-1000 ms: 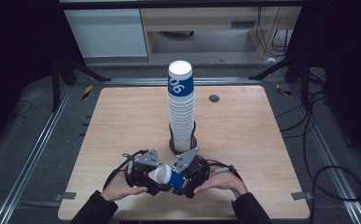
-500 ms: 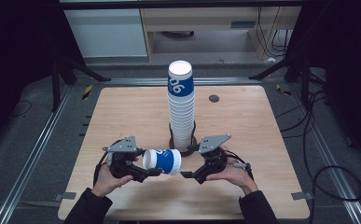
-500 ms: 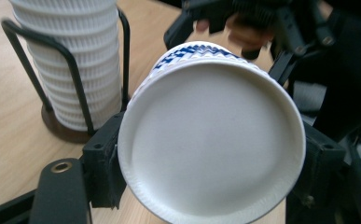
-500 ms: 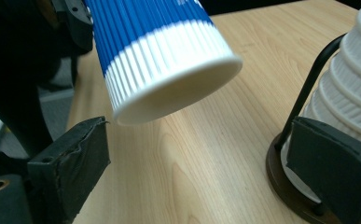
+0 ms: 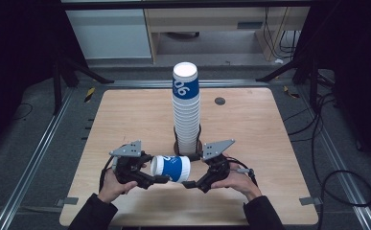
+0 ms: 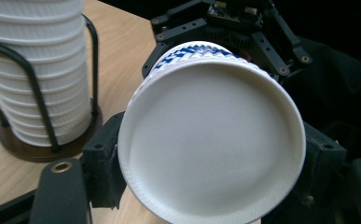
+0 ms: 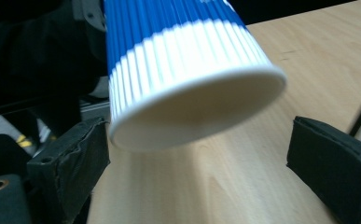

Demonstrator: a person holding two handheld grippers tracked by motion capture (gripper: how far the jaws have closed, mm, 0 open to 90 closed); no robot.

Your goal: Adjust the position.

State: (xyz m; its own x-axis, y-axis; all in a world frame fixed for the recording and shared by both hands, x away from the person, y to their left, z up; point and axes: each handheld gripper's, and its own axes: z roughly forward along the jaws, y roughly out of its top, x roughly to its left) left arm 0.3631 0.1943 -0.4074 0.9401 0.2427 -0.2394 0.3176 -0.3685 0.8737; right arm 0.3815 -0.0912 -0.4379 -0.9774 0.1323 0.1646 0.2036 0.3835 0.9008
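A blue-and-white ribbed paper cup (image 5: pixel 170 167) lies on its side just above the table's front part. My left gripper (image 5: pixel 150 178) is shut on it; in the left gripper view the cup's (image 6: pixel 211 140) flat white end faces the camera, with my left gripper's (image 6: pixel 211 182) pads pressed on both sides. My right gripper (image 5: pixel 192 183) sits at the cup's other end. In the right gripper view the right gripper (image 7: pixel 201 172) is open, its pads wide apart and below the cup's (image 7: pixel 183 60) rim without touching it.
A tall stack of upturned cups (image 5: pixel 186 110) stands in a black wire holder (image 5: pixel 188 146) at the table's middle, just behind both grippers. A small dark round hole (image 5: pixel 219 101) marks the wooden tabletop (image 5: pixel 125 115) at the back right.
The two grippers, bunched together around the cup a second ago, have spread apart. The cup now lies sideways in the left gripper, and the right jaws are off it.
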